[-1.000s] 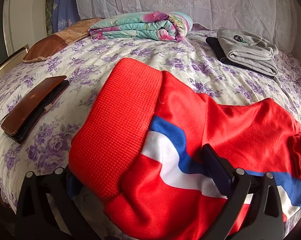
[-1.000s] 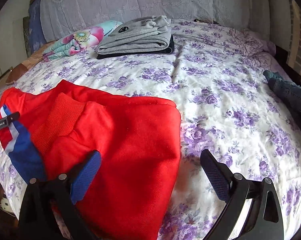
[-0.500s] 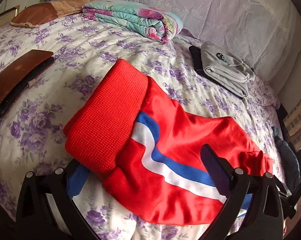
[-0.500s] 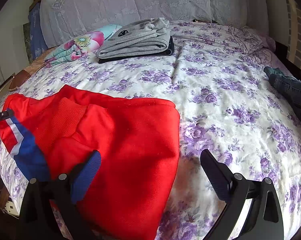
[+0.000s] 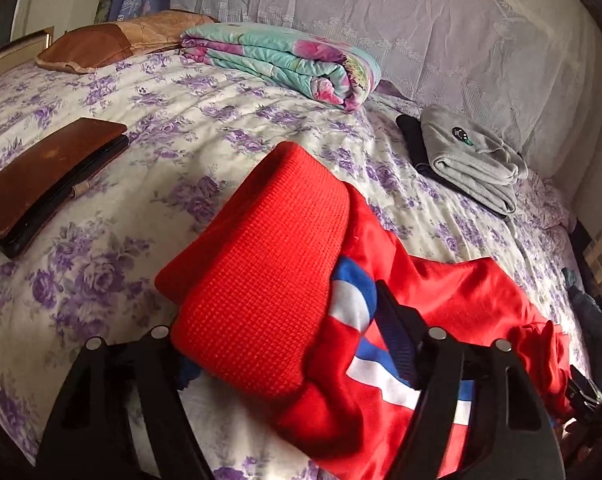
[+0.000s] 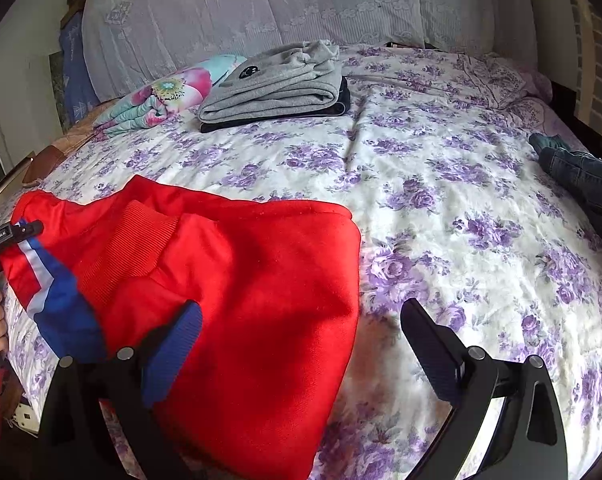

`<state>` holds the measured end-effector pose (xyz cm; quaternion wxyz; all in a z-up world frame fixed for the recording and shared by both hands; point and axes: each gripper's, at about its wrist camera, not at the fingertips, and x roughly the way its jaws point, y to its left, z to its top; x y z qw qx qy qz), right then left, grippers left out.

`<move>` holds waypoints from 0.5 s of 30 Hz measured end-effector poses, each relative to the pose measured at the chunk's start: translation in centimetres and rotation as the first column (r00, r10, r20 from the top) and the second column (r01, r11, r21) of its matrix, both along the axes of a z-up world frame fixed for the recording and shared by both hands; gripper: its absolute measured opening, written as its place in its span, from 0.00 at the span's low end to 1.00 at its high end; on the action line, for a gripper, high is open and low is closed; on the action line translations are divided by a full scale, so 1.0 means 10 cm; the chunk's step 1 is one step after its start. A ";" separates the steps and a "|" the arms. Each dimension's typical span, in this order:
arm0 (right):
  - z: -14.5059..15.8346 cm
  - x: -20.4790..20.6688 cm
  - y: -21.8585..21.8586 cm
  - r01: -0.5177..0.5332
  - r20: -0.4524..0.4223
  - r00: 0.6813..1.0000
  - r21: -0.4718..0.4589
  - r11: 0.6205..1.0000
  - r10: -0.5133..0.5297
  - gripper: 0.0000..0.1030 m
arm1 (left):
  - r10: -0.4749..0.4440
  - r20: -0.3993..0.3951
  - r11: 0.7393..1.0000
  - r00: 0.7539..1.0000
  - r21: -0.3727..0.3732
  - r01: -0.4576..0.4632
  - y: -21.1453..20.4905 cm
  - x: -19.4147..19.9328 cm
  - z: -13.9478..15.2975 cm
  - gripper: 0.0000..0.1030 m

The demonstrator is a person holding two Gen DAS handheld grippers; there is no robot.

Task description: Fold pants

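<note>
Here, red pants (image 5: 381, 320) between left tool (image 5: 289, 344) fingers.

On the purple-flowered bedsheet (image 6: 441, 184), the folded red track pants (image 6: 241, 280) lie nearest, with the stacked grey sweatshirt (image 6: 277, 88) behind them, the rolled floral quilt (image 5: 289, 64) to its left, and the brown leather wallet (image 5: 45, 176) left of the pants.

Bare floral bedspread (image 6: 441, 184) right of the red pants (image 6: 241, 280); folded grey clothes (image 6: 277, 84) well beyond.
</note>
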<state>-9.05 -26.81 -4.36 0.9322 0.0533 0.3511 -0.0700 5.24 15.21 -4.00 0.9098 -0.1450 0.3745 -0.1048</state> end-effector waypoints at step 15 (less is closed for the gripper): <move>0.17 -0.32 -0.02 0.057 0.177 0.983 -0.011 0.998 -0.054 0.97 | -0.030 0.087 1.000 0.996 0.003 0.030 -0.10 -0.20 0.32 0.36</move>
